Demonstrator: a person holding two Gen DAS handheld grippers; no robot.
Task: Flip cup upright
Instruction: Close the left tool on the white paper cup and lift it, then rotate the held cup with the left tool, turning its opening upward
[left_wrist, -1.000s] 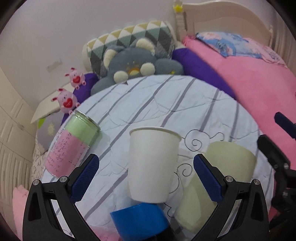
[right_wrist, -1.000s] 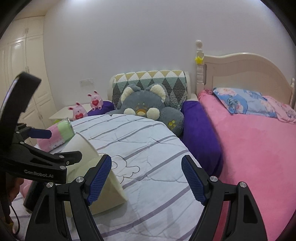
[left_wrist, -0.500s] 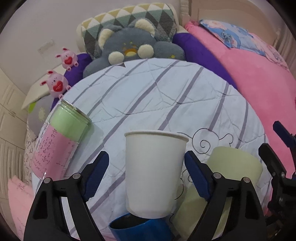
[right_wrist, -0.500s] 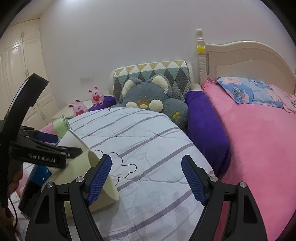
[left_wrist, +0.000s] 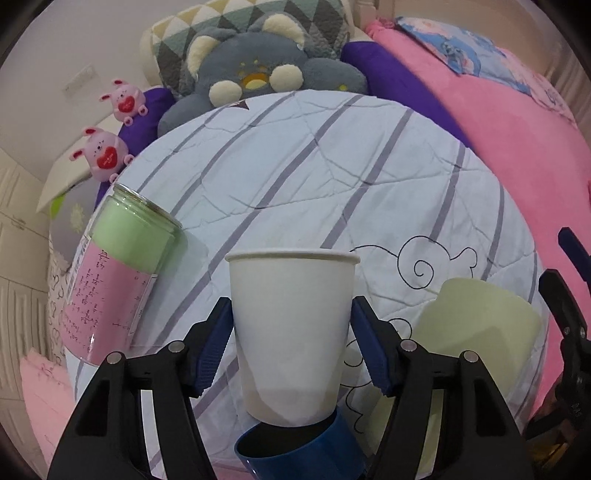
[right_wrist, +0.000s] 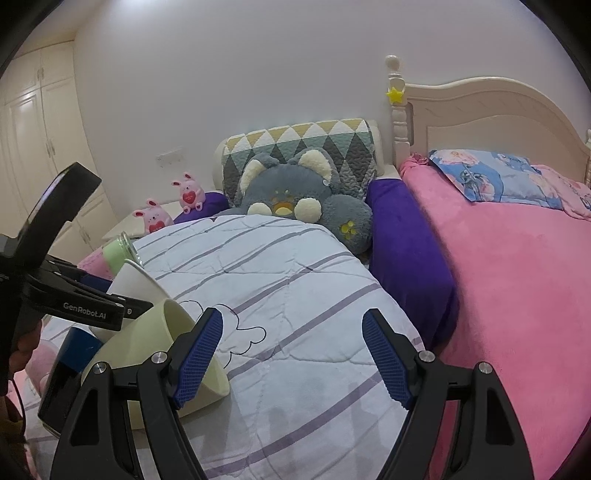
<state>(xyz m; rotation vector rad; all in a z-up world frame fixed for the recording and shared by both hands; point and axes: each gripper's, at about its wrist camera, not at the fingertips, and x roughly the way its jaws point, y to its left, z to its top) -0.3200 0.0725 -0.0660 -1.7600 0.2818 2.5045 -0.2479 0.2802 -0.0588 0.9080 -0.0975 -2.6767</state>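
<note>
Left tongs (left_wrist: 290, 347) now against white cup (left_wrist: 291, 332)

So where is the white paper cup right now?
Left wrist view, centre: white paper cup between the left gripper's fingers, blue cup below, green-pink jar left.

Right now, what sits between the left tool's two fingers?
In the left wrist view, the white paper cup stands between the left tool fingers, its base over a blue cup.
</note>
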